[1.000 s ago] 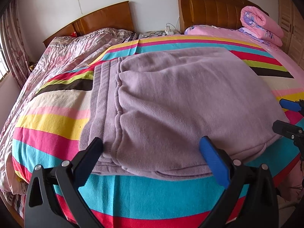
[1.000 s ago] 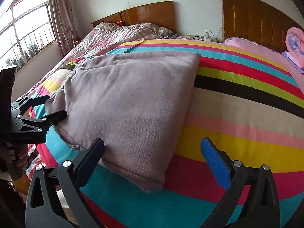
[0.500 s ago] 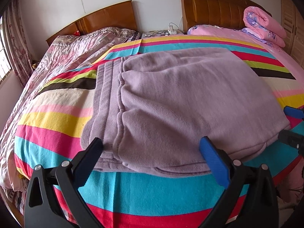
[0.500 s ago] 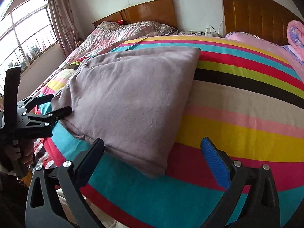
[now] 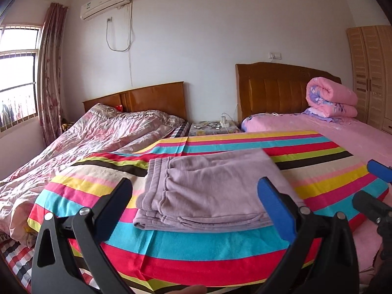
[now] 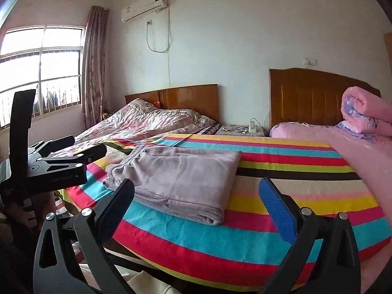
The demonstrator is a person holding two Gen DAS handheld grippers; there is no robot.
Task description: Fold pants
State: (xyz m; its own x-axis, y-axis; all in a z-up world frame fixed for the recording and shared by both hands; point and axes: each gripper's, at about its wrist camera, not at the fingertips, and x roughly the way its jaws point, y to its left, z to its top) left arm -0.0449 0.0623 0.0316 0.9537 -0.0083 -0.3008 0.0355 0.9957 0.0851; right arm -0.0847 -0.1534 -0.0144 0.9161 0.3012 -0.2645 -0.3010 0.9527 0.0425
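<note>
The lilac pants (image 5: 210,191), judged fully folded, are left as a flat rectangle on the striped blanket (image 5: 201,245) near the bed's front edge, while the left hand-held gripper (image 5: 196,203) and right hand-held gripper (image 6: 197,202) are held released, clear of them.

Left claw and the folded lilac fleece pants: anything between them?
Nothing but bare striped blanket between left claw and folded lilac fleece pants, per left wrist view.
</note>
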